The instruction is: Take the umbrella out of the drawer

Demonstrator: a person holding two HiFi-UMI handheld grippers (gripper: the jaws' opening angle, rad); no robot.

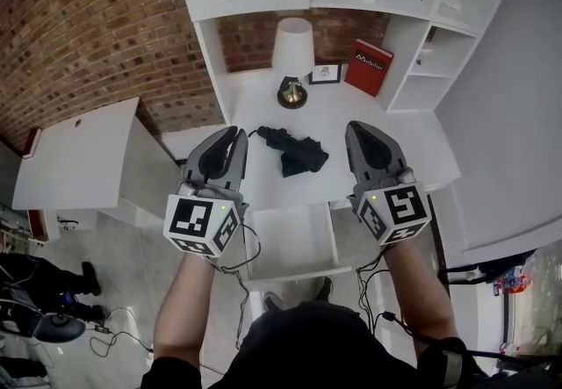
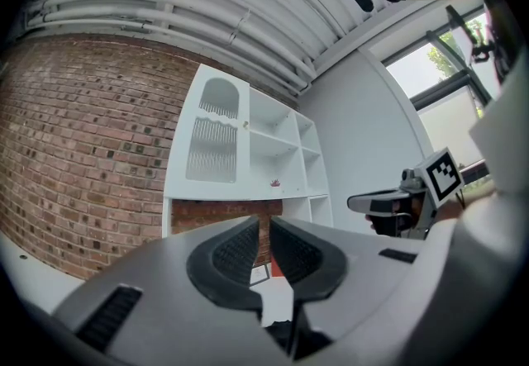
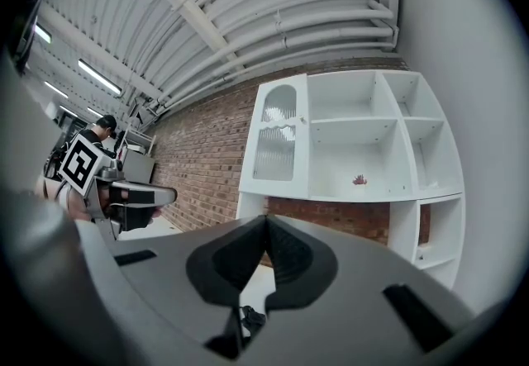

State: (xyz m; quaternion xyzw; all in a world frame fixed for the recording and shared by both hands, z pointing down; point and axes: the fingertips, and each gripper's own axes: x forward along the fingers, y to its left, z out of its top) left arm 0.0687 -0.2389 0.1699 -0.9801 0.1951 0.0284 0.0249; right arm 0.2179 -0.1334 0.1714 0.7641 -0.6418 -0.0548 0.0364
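Head view, looking down on a white desk [image 1: 399, 146]. The black folded umbrella [image 1: 295, 151] lies on the desk top, out of the drawer [image 1: 290, 242] – the drawer stands pulled out below the front edge. The left gripper [image 1: 235, 134] and right gripper [image 1: 356, 129] flank the umbrella, both apart from it. Each has its 2 jaws closed together with nothing between them. Behind the umbrella stands 1 lamp [image 1: 292, 50]; to its right are a small picture frame [image 1: 326, 73] and a red book [image 1: 370, 68] leaning by the shelves [image 1: 413, 36].
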